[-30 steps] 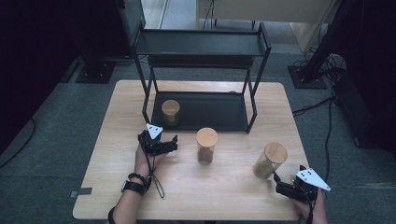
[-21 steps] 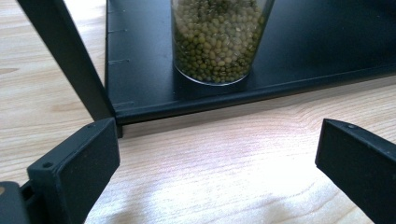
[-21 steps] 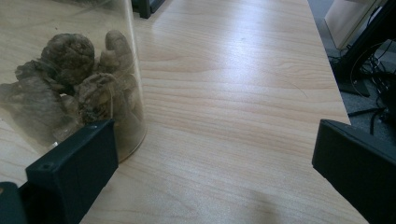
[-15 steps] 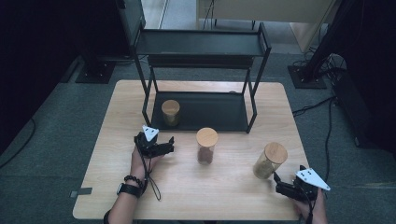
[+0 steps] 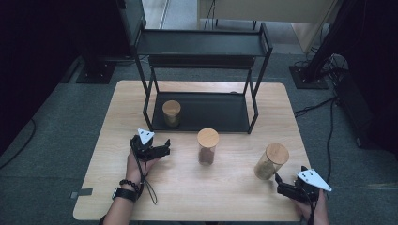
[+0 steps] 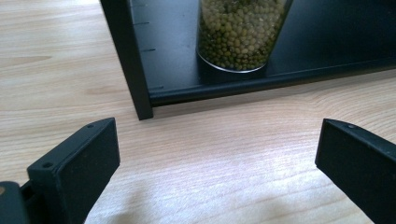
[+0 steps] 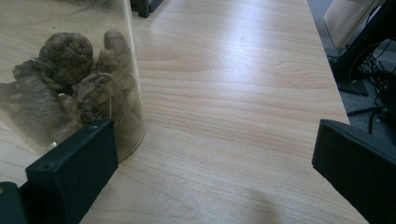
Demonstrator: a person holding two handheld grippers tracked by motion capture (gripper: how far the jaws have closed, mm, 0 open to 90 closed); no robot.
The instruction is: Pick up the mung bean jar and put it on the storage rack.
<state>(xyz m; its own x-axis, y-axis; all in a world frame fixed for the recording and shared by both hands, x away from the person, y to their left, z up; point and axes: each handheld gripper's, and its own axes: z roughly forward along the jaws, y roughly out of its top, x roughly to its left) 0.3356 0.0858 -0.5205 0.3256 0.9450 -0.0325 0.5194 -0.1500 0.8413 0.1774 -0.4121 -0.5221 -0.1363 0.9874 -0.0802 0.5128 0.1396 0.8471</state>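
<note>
Three glass jars with wooden lids stand here. The jar of green beans (image 5: 171, 113) (image 6: 237, 32) sits on the lower shelf of a black rack (image 5: 202, 44). Another jar (image 5: 207, 146) stands mid-table, and a third with brown lumps (image 5: 271, 161) (image 7: 70, 84) stands at the right. My left gripper (image 5: 162, 149) (image 6: 217, 140) is open and empty on the table in front of the rack's left leg, facing the bean jar. My right gripper (image 5: 280, 185) (image 7: 215, 140) is open near the front right corner. Its left jaw is close beside the lump jar, with only bare tabletop between the jaws.
The rack's front left leg (image 6: 127, 60) and the lip of its lower shelf (image 6: 280, 79) stand between my left gripper and the bean jar. The wooden table (image 5: 225, 201) ends close behind both hands. Cables (image 5: 328, 108) lie on the floor to the right.
My left gripper has drawn back a little toward the table's front and left. The right gripper and the jars have stayed put.
</note>
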